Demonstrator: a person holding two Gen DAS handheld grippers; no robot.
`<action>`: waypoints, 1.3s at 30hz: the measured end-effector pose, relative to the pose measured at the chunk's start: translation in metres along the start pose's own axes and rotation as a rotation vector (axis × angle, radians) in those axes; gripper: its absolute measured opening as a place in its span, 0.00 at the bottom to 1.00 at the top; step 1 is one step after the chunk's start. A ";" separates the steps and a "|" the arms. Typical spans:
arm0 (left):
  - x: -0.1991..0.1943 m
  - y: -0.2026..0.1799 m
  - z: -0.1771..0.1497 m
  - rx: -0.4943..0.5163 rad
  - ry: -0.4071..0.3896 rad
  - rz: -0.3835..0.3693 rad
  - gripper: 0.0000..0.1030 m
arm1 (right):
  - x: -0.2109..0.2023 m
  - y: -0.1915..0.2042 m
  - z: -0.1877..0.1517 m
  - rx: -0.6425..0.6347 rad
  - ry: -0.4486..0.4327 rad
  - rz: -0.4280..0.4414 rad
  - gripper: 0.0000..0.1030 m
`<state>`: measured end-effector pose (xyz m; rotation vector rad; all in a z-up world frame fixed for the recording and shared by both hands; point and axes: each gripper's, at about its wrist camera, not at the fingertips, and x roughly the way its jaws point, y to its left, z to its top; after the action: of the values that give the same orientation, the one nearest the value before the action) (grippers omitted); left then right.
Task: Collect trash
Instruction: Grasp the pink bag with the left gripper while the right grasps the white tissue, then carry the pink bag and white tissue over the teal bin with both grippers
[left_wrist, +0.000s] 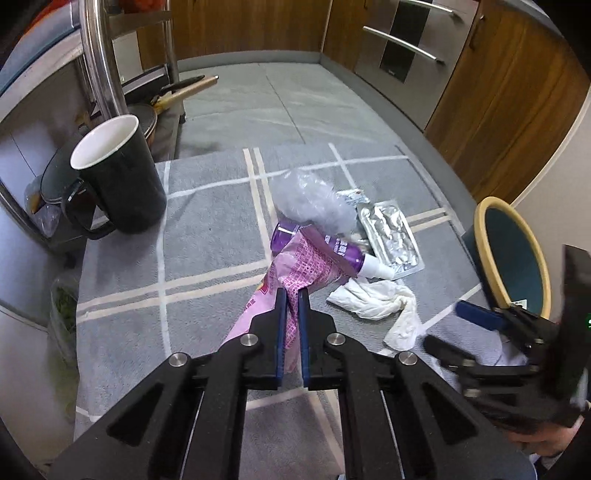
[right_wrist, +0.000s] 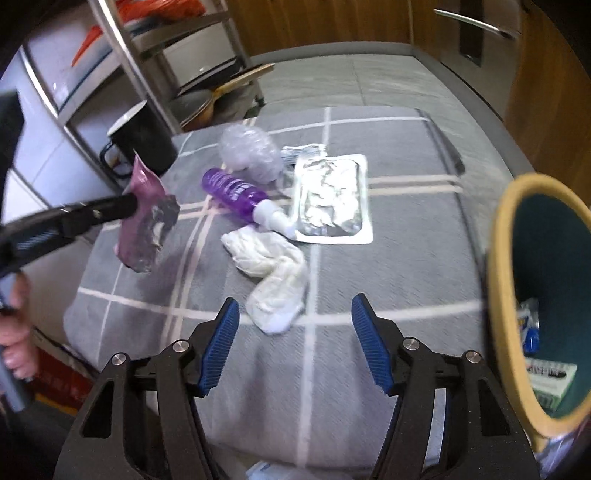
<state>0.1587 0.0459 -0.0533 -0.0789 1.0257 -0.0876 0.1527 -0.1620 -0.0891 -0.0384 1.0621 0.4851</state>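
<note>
My left gripper (left_wrist: 291, 295) is shut on a pink foil-lined snack wrapper (left_wrist: 295, 266) and holds it above the grey checked cloth; the right wrist view shows that wrapper (right_wrist: 147, 218) hanging in the air at the left. My right gripper (right_wrist: 295, 314) is open and empty, just short of a crumpled white tissue (right_wrist: 273, 273). Beyond lie a purple spray bottle (right_wrist: 236, 194), a silver foil packet (right_wrist: 332, 199) and a ball of clear plastic (right_wrist: 251, 151). A teal bin with a tan rim (right_wrist: 496, 258) tilts at the right and holds some trash.
A black mug (left_wrist: 122, 173) stands at the cloth's left back corner. A metal rack (right_wrist: 159, 55) with pans is behind it. Wooden cabinets (left_wrist: 509, 92) and steel drawers line the back and right. The cloth (left_wrist: 207, 240) drops off at its left edge.
</note>
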 end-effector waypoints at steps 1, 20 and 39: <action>-0.001 0.000 0.000 0.000 -0.001 0.000 0.05 | 0.004 0.004 0.001 -0.015 0.003 -0.004 0.64; -0.012 -0.015 0.011 -0.011 -0.044 -0.042 0.05 | -0.032 -0.007 -0.013 -0.066 -0.053 0.009 0.08; -0.045 -0.049 0.025 0.021 -0.131 -0.094 0.05 | -0.135 -0.061 -0.030 0.029 -0.210 -0.022 0.08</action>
<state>0.1553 0.0031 0.0032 -0.1127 0.8895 -0.1769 0.0992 -0.2731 -0.0020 0.0256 0.8614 0.4435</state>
